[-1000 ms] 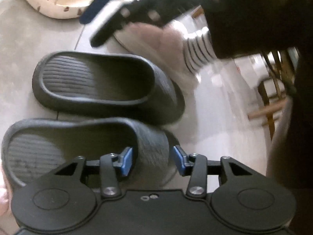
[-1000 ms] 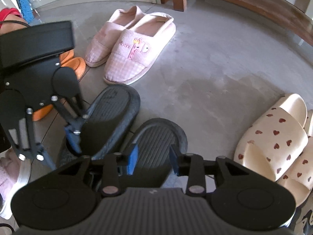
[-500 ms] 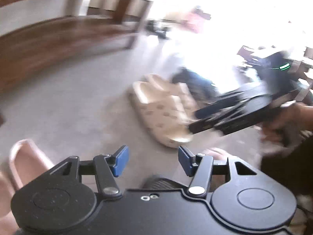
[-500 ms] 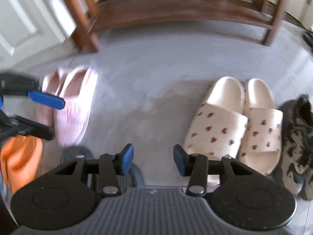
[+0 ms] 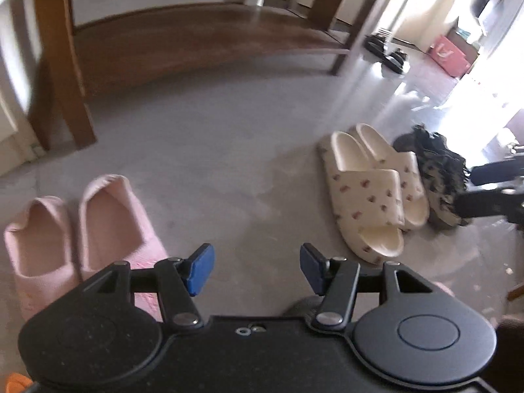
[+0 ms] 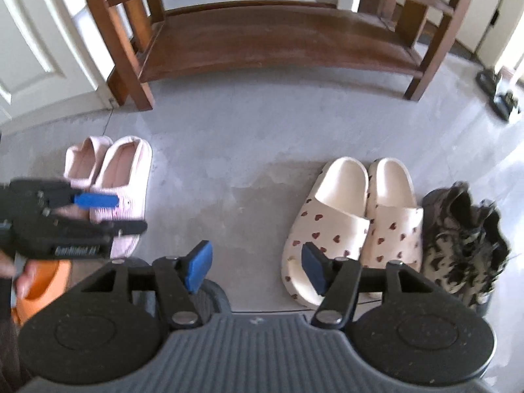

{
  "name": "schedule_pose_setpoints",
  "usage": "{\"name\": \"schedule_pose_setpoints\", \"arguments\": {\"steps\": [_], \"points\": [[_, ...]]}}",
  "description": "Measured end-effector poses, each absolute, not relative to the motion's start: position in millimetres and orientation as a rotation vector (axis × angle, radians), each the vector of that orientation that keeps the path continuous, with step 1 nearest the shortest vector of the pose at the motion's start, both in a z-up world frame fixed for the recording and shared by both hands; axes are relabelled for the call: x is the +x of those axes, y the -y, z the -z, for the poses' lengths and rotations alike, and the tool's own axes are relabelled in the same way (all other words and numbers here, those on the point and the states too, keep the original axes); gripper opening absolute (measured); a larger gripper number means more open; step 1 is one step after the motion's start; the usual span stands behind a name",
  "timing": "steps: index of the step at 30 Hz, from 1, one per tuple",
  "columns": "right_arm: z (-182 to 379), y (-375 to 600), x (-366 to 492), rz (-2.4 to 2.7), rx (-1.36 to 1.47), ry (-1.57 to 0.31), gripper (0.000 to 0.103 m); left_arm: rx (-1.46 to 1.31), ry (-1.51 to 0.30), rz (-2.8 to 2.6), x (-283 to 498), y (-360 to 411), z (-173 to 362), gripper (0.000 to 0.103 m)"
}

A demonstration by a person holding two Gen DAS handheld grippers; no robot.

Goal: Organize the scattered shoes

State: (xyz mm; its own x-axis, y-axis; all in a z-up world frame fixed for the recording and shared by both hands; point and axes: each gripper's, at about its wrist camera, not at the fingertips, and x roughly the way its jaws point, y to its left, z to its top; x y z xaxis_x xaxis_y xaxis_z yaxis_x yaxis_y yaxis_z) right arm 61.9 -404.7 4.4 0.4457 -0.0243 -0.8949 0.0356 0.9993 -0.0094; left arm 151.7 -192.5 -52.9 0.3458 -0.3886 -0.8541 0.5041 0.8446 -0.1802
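Note:
Pink slippers (image 5: 111,216) (image 6: 121,177) stand paired on the grey floor at the left. Cream slides with red hearts (image 5: 366,196) (image 6: 330,226) stand paired at the right, with camouflage sneakers (image 5: 439,177) (image 6: 465,245) beside them. The rim of a black slide (image 6: 209,298) shows just under my right gripper (image 6: 255,265). Its jaws are opening, with nothing between them. My left gripper (image 5: 256,267) hangs over bare floor, its jaws also opening and empty. In the right wrist view the left gripper (image 6: 98,213) hovers over the pink slippers.
A low wooden shoe rack (image 5: 196,36) (image 6: 278,39) stands behind the shoes, against a white door (image 6: 39,49). An orange shoe (image 6: 42,281) lies at the lower left. Dark sandals (image 6: 497,91) lie far right. Bare floor lies between the two pairs.
Both grippers have let go of the black slides, risen and tilted up towards the rack. Their jaws stand wider than a second ago.

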Motion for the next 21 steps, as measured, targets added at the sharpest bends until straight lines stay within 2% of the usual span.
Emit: {"name": "schedule_pose_setpoints", "arguments": {"steps": [11,21], "points": [[-10,407,73,0.136,0.141,-1.050,0.066,0.104,-1.039,0.478,166,168,40,0.059],[-8,351,88,0.058,0.030,-1.054,0.066,0.090,-0.997,0.363,175,173,27,0.060]]}}
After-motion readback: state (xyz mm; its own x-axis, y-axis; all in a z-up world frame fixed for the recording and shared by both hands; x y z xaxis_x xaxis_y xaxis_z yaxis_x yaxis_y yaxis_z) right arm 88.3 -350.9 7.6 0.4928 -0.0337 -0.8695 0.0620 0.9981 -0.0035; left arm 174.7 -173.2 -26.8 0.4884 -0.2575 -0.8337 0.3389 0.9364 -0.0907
